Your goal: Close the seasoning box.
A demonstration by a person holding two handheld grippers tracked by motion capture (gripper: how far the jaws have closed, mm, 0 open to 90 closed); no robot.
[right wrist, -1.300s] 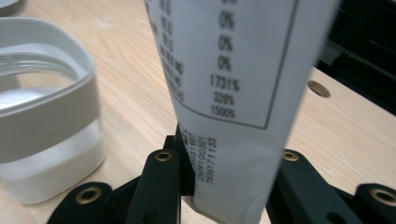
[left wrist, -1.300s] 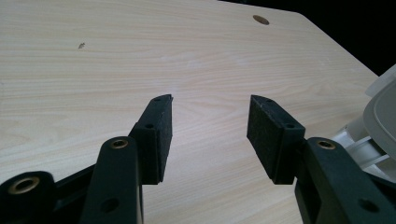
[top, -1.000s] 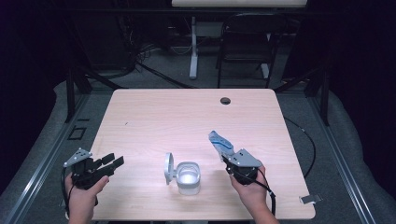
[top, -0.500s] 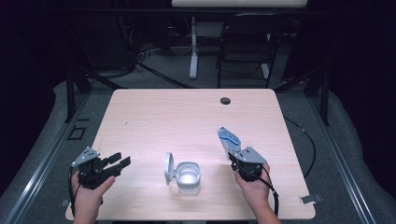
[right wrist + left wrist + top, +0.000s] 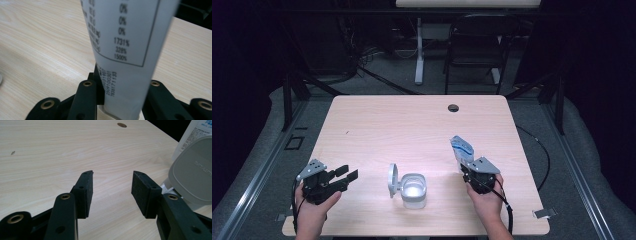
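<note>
- The right claw (image 5: 463,159) pinches a white-and-blue soft plastic pouch (image 5: 460,148) above the right part of the pale wooden table (image 5: 412,125).
- Print on the pouch (right gripper view) reads "0%", "1731%", "329%", "1500%", with digits "2509100301" below.
- The left claw (image 5: 346,176) is spread, holding nothing.
- A white plastic container with its hinged lid open (image 5: 409,186) sits between them; embossed lid lettering is unreadable.

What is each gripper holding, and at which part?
The right gripper grips a white packet near its bottom end. The left gripper is open, holding nothing.
</note>
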